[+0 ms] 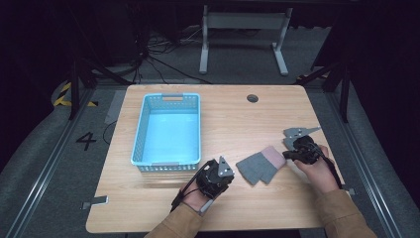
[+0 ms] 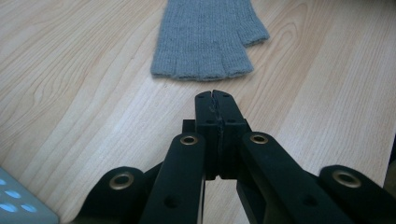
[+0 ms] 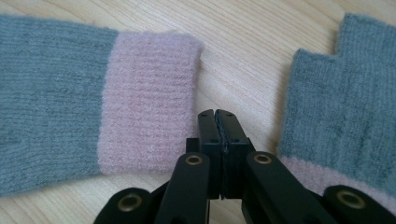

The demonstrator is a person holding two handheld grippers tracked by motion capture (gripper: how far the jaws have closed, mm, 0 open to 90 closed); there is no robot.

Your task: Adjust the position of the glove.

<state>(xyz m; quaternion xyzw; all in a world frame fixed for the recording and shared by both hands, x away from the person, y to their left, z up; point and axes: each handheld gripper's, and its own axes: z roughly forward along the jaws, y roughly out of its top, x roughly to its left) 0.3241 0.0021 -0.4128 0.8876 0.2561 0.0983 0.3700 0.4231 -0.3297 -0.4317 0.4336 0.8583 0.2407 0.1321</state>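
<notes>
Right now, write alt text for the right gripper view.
The right gripper, jaws shut and empty, points down at bare wooden table between two grey fingerless gloves. The left glove shows its pink cuff beside the jaw tips; the right glove lies apart from it.

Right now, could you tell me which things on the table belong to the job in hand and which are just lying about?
In the job:
- grey gloves with pink cuffs
- left hand-held gripper, shut
- right hand-held gripper, shut
- blue basket, probably

Lying about:
- table
- white frame on the floor behind
</notes>
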